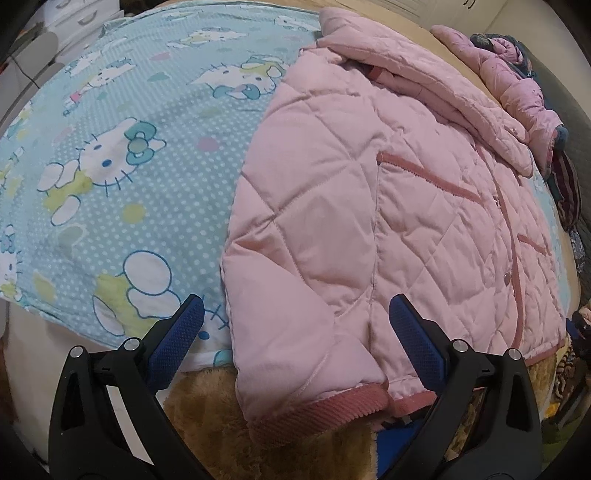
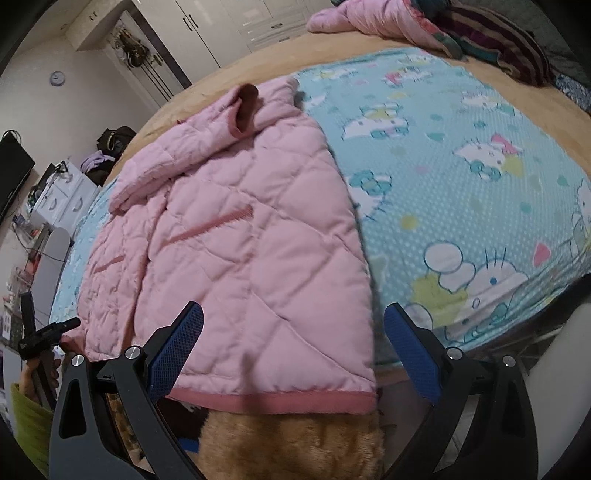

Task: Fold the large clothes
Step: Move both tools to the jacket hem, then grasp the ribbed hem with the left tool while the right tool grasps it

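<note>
A pink quilted jacket (image 1: 369, 206) lies flat on a blue cartoon-print sheet (image 1: 129, 147), hem toward me, its sleeves folded in over the body. My left gripper (image 1: 295, 314) is open, its fingers either side of the folded sleeve and its ribbed cuff (image 1: 317, 410) at the jacket's near left corner. In the right wrist view the jacket (image 2: 229, 251) shows with its dark-pink hem (image 2: 273, 402) at the bed edge. My right gripper (image 2: 293, 325) is open over the near right corner of the hem, holding nothing.
A tan fuzzy blanket (image 2: 291, 443) hangs over the bed edge below the hem. A second pink jacket (image 1: 513, 77) and striped clothes (image 2: 495, 40) are piled at the far end of the bed. White drawers (image 2: 62, 199) and wardrobes (image 2: 236, 26) stand beyond.
</note>
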The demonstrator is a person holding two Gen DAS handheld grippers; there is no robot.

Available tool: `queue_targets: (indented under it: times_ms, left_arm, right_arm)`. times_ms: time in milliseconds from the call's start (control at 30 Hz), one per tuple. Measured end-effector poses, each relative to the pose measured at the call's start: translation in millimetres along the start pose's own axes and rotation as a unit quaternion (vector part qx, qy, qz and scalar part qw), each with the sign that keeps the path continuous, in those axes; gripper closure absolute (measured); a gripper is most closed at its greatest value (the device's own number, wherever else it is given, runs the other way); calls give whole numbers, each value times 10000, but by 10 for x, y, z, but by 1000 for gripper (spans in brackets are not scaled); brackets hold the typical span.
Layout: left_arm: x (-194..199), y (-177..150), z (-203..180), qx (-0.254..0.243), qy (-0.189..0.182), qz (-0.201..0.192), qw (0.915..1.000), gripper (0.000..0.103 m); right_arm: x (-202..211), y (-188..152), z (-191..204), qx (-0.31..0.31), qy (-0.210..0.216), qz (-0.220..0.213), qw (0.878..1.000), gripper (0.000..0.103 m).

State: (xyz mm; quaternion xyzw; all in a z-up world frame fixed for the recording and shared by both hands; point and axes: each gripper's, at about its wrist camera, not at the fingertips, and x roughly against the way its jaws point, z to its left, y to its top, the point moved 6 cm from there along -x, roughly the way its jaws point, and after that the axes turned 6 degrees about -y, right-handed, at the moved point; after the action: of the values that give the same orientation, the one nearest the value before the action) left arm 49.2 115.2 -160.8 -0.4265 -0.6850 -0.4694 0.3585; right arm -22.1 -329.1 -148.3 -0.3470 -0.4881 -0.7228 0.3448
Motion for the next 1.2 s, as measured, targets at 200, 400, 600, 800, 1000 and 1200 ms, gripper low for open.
queue_targets:
  times_ms: [200,400,600,800,1000,1200]
  left_arm:
    - [-30,-53,59,63,-24,59,10000,9]
    - [-33,-67,88,95,-111,56,9999,9]
    - [-61,-75,79,133,-251,59,9996,9]
    - [10,-47,77,262,-608,-190,9976,9]
    - [27,-78,22,-43,-582,-211,9981,48]
    - [166,-75,-102,-344,-597,-487,9964,78]
  right_arm:
    - [-234,-131,-98,-157,265,459,9985,5]
    - [-317,-198,-71,-376,773,657,9941,31]
    - [-13,-64,80,-172,1029,148,9944,69]
    - [480,215,437,176,1374,-736,9876,77]
    - [650,503,599,176,1611,-1132,9803,78]
    - [654,700,663,61,1765,-1342,9751,79]
